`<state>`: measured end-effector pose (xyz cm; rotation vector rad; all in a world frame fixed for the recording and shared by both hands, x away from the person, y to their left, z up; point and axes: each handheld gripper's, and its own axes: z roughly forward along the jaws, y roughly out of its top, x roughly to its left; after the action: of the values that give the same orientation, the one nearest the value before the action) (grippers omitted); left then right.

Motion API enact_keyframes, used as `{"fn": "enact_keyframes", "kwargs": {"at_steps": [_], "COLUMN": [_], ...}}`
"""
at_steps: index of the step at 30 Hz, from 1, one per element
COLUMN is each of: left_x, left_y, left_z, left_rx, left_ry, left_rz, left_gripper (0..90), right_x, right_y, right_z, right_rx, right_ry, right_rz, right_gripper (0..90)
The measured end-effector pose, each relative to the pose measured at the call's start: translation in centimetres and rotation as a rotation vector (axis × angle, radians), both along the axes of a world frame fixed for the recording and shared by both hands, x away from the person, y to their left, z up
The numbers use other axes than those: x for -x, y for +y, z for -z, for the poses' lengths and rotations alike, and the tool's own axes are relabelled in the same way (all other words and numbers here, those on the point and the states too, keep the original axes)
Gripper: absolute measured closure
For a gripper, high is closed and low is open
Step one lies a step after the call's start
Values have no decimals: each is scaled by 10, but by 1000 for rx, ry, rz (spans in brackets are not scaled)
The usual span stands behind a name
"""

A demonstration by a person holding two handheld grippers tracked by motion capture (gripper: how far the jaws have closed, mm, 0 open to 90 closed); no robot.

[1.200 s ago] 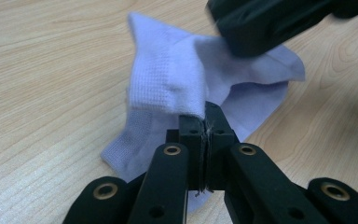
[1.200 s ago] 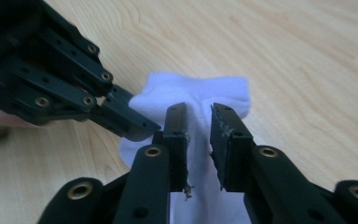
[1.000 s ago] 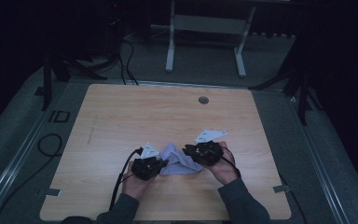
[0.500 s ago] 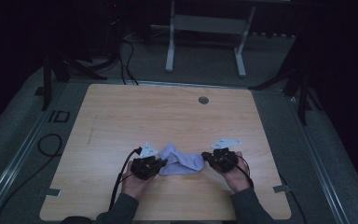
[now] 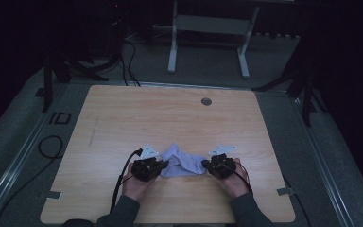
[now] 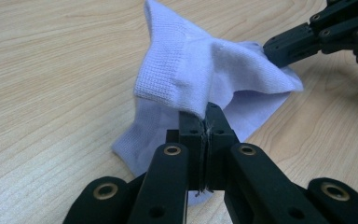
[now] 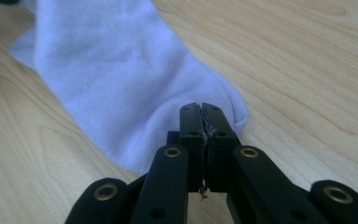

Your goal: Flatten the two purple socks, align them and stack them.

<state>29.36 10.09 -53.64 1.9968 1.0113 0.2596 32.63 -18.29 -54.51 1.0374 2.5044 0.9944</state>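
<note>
A pale lilac sock (image 5: 183,161) lies stretched across the near middle of the wooden table (image 5: 170,118). My left gripper (image 5: 163,165) is shut on its left end. In the left gripper view the jaws (image 6: 206,111) pinch a raised fold of the sock (image 6: 200,70), lifting it off the wood. My right gripper (image 5: 205,165) is shut on the sock's right end. Its closed jaws (image 7: 201,110) sit over the rounded end of the sock (image 7: 121,79), which lies flat. The right gripper (image 6: 279,45) also shows far off in the left gripper view.
A round grommet hole (image 5: 206,101) sits near the table's far edge. A black cable (image 5: 123,175) trails from the left gripper toward the near edge. Tape tabs (image 5: 284,191) mark the near corners. A metal stand (image 5: 208,38) and floor cables (image 5: 52,146) lie beyond the table.
My right gripper has moved toward the person and slightly right, drawing the sock out longer and flatter. The left gripper has stayed nearly in place.
</note>
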Motion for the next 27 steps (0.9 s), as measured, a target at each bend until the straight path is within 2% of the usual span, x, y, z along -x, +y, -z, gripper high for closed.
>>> {"fn": "enact_keyframes", "kwargs": {"at_steps": [9,27], "left_x": [-1,-5], "left_y": [2,14], "left_z": [1,4], "left_rx": [-2,32], "left_ry": [5,50], "left_rz": [-5,-22], "left_gripper": [884,883], "right_x": [-2,0], "right_y": [-1,0], "right_z": [6,8], "right_rx": [1,-1], "right_ry": [25,22], "right_rz": [17,21], "right_gripper": [880,885]}}
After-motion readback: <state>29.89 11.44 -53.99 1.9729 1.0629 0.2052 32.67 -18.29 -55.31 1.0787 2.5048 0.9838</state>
